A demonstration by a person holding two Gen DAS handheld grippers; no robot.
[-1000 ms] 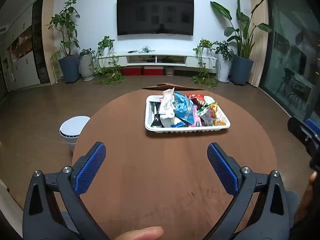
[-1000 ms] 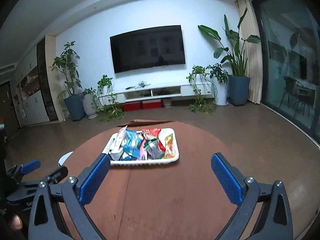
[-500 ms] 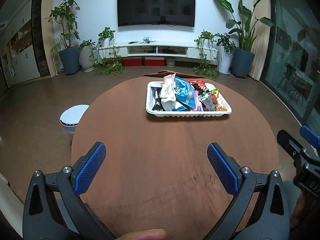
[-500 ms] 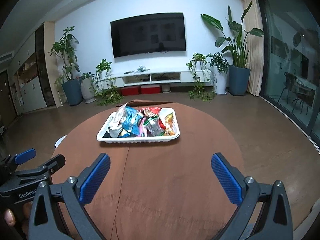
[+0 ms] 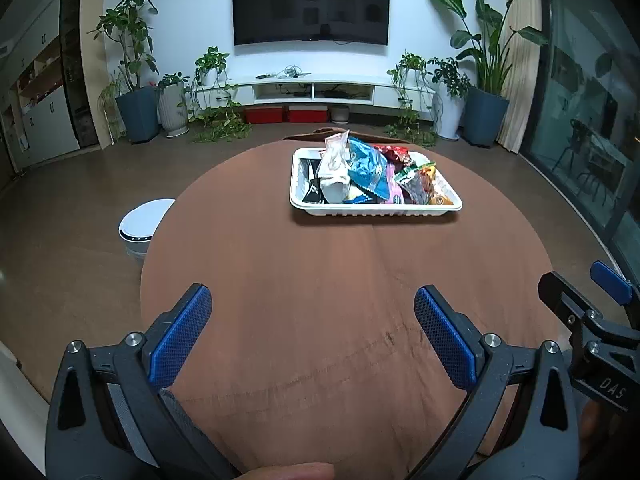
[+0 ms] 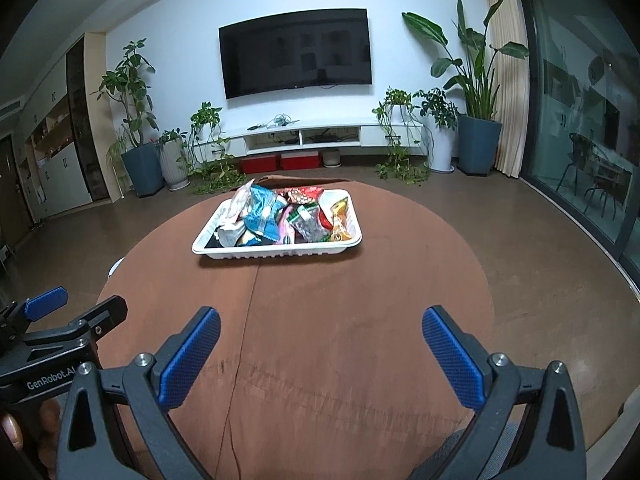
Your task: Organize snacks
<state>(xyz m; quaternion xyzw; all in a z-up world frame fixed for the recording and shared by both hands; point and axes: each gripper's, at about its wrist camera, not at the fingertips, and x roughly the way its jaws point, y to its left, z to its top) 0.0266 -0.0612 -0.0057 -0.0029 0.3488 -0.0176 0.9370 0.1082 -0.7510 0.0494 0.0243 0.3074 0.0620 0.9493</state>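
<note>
Left wrist: heaped snack packets (image 5: 368, 174), perhaps crumpled, fill white tray (image 5: 376, 210); both grippers spread.

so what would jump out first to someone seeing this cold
The white tray heaped with bright snack packets, alone toward the far side of the round brown table. Then both grippers, left and right, fingers spread wide and empty over the table's near side. Behind, a big dark TV flanked by potted plants.

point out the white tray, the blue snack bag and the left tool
white tray (image 5: 376, 211), left wrist view, front wall
blue snack bag (image 5: 368, 170), left wrist view, middle of bag
left tool (image 5: 312, 320), left wrist view, midway between its tips
</note>
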